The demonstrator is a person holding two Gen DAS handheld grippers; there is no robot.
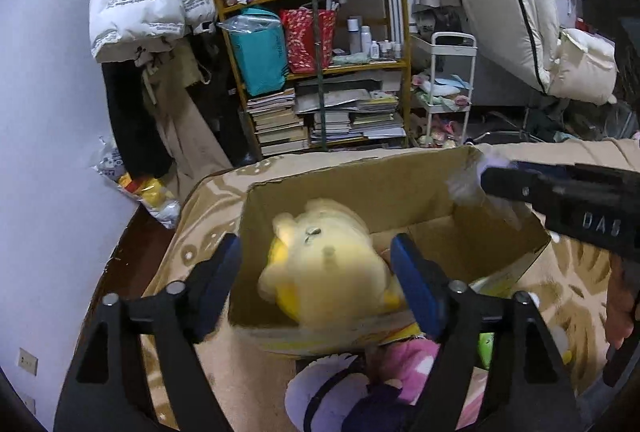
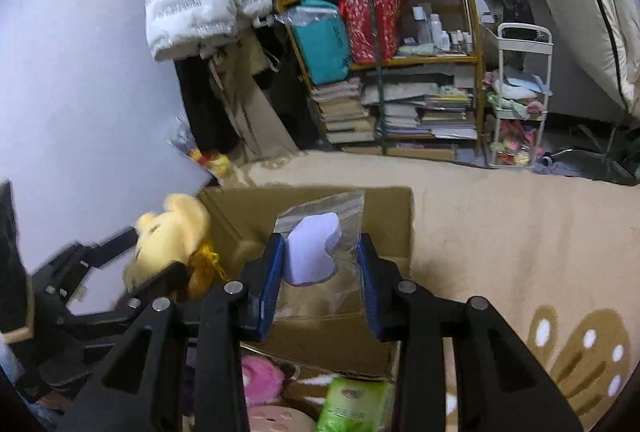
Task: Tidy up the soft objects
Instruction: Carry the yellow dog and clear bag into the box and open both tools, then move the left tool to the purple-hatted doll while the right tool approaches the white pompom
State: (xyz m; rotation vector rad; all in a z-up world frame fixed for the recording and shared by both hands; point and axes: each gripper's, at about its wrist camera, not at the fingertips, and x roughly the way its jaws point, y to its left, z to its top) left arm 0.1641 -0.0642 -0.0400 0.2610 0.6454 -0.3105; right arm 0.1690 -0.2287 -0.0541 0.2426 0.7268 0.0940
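Observation:
A yellow plush bear (image 1: 324,264) sits blurred between the wide-apart fingers of my left gripper (image 1: 316,282), over the open cardboard box (image 1: 360,191); it also shows in the right wrist view (image 2: 168,232). My right gripper (image 2: 322,272) is shut on a clear zip bag with a pale purple soft item (image 2: 314,252), held above the box (image 2: 392,216). The right gripper (image 1: 492,179) reaches in over the box's far right corner in the left wrist view.
A pink plush (image 1: 400,360) and a purple-and-white toy (image 1: 328,392) lie in front of the box on the beige bear-print blanket (image 2: 500,232). A green packet (image 2: 352,404) lies near. A cluttered shelf (image 1: 320,71) and white cart (image 1: 448,91) stand behind.

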